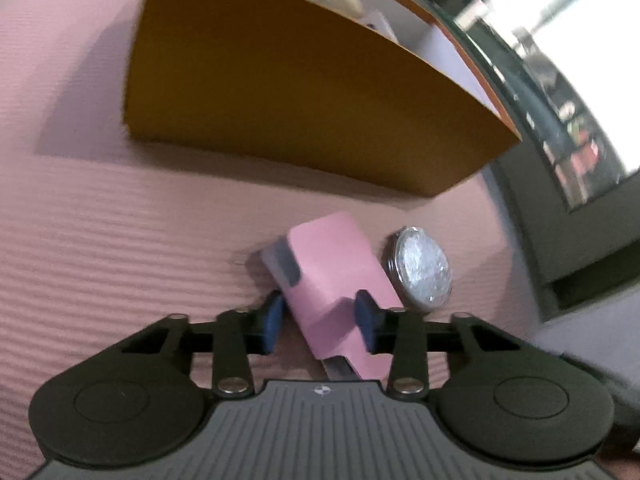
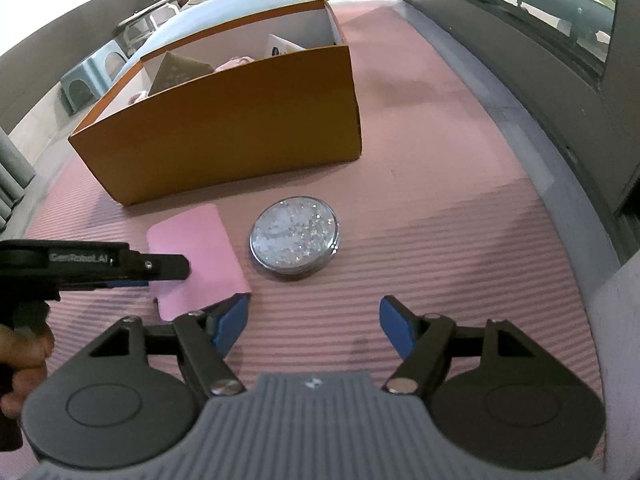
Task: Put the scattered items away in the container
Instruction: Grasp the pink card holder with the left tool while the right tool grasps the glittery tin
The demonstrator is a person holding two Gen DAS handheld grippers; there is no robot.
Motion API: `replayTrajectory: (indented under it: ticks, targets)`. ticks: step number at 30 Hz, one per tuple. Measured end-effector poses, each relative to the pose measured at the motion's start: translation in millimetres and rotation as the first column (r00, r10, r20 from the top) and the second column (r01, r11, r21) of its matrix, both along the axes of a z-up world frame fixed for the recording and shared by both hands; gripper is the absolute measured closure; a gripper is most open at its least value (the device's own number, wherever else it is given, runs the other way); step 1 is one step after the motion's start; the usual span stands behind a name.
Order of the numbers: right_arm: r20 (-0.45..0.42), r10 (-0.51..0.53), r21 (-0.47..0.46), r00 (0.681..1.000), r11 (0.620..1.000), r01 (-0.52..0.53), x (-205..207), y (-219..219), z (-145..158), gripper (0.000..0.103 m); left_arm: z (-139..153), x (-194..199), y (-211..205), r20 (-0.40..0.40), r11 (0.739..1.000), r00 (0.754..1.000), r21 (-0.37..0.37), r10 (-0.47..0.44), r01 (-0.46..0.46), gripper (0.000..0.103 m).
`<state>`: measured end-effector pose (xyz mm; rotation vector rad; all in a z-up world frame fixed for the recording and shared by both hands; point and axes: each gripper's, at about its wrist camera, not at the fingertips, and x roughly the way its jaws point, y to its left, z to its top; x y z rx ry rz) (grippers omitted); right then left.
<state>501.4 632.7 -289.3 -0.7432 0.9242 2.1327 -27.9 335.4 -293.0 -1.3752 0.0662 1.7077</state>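
Note:
A pink phone case [image 1: 340, 280] lies flat on the pink ribbed mat, in front of the orange cardboard box [image 1: 288, 108]. My left gripper [image 1: 320, 320] has its blue pads on either side of the case and is shut on it. A round glittery compact [image 1: 422, 270] lies just right of the case. In the right wrist view, the case [image 2: 196, 256] and compact [image 2: 294, 236] lie before the box [image 2: 224, 128], with the left gripper [image 2: 168, 270] reaching in from the left. My right gripper [image 2: 314, 322] is open and empty, a little short of the compact.
The box holds several items, among them a brown card [image 2: 180, 70] and a white packet [image 2: 284, 46]. A grey ledge and glass window [image 2: 540, 32] run along the mat's right edge. A pale blue cushion [image 2: 224, 8] lies behind the box.

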Motion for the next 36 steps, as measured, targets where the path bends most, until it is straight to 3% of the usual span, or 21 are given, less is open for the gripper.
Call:
replayTrajectory:
  ticks: [6,10,11,13,15,16,18,19,20,22,24,28,32,36]
  targets:
    - [-0.004,-0.02,-0.002,1.0,1.0,0.02,2,-3,0,0.028,11,-16,-20,0.034,0.999,0.999,-0.018,-0.035,0.036,0.072]
    - [-0.007,-0.028,-0.003,1.0,1.0,0.028,6,-4,1,0.028,17,-45,-37,0.108,0.997,0.993,-0.049,-0.052,0.058,0.075]
    - [-0.007,-0.028,-0.005,1.0,1.0,0.028,6,-4,1,0.028,18,-53,-40,0.132,0.995,0.989,-0.062,-0.071,0.079,0.08]
    - [-0.007,-0.024,-0.006,1.0,1.0,0.024,8,-6,1,0.028,21,-66,-45,0.11,0.988,0.99,-0.118,-0.084,0.097,0.092]
    - [-0.005,-0.015,-0.006,1.0,1.0,0.015,7,-8,1,0.028,24,-76,-46,0.058,0.976,0.993,-0.187,-0.107,0.116,0.091]
    - [-0.005,-0.011,-0.005,1.0,1.0,0.011,5,-9,1,0.028,25,-78,-45,0.036,0.969,0.993,-0.22,-0.109,0.114,0.088]
    - [-0.007,-0.006,-0.003,1.0,1.0,0.006,3,-11,1,0.028,28,-74,-44,-0.004,0.963,0.996,-0.256,-0.084,0.08,0.053]
    - [-0.009,-0.006,-0.003,1.0,1.0,0.006,2,-11,1,0.028,31,-67,-42,-0.027,0.966,0.998,-0.252,-0.065,0.056,0.024]
    - [-0.011,-0.006,-0.003,1.0,1.0,0.006,2,-11,1,0.028,36,-57,-40,-0.052,0.974,0.997,-0.223,-0.051,0.038,0.017]
    - [-0.015,-0.008,-0.005,1.0,1.0,0.008,0,-11,2,0.028,43,-34,-32,-0.079,0.987,0.996,-0.157,-0.029,0.016,0.017]
    - [-0.016,-0.01,-0.007,1.0,1.0,0.01,0,-12,1,0.028,42,-12,-19,-0.084,0.989,0.996,-0.15,-0.026,0.014,0.016]
    - [-0.016,-0.01,-0.001,1.0,1.0,0.01,1,-11,3,0.028,30,22,4,-0.177,0.979,0.984,-0.2,-0.007,-0.029,0.015]
    - [-0.015,-0.022,-0.002,1.0,1.0,0.022,7,-9,1,0.028,16,41,17,-0.308,0.963,0.951,-0.26,-0.008,-0.076,0.014]
    - [-0.015,-0.031,-0.008,0.999,1.0,0.03,11,-7,-3,0.028,3,45,22,-0.341,0.959,0.94,-0.273,-0.019,-0.08,0.0]
